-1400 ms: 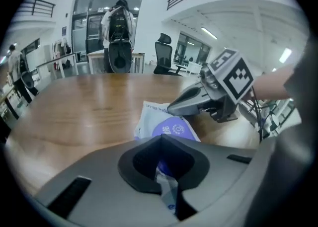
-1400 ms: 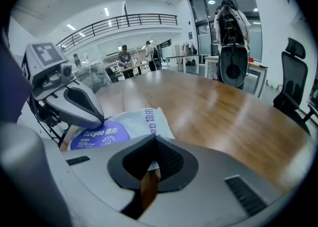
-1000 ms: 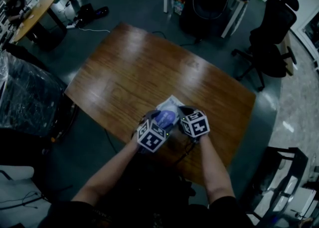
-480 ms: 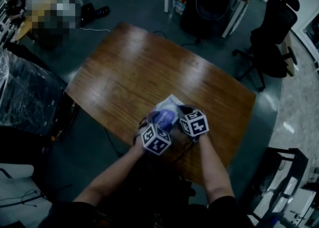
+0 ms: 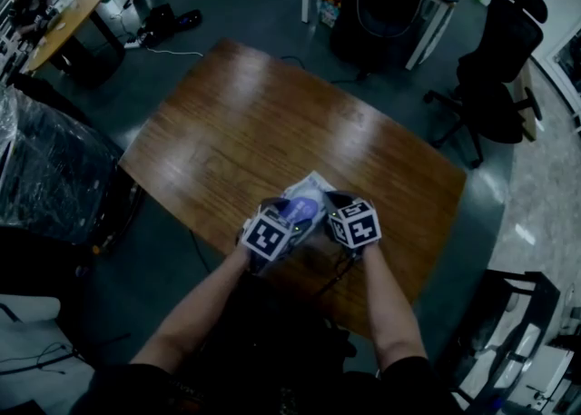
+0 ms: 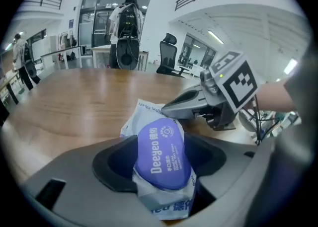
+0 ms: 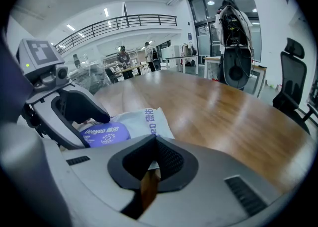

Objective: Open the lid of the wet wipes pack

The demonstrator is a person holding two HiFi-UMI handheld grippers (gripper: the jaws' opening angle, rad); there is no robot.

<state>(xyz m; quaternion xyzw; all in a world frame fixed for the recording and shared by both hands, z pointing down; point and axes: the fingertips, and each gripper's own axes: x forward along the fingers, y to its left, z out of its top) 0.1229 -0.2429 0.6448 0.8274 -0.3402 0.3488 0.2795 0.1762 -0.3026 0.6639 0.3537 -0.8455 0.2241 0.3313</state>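
Your left gripper (image 6: 161, 166) is clamped across the pack (image 6: 149, 116), low over the table's (image 7: 223, 112) near edge. The lid (image 6: 160, 151) faces up and looks shut, with its long axis along those jaws. Your right gripper (image 7: 151, 164), jaws together on nothing, lies just right of the pack with its tips by the far end. It is the free tool for the lid.

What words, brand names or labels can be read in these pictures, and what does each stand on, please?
"Deeyeo 德佑": on the purple lid of the wet wipes pack.
Smaller lines under it on the lid: too small to read.
Print on the pack itself: partly hidden, unreadable.
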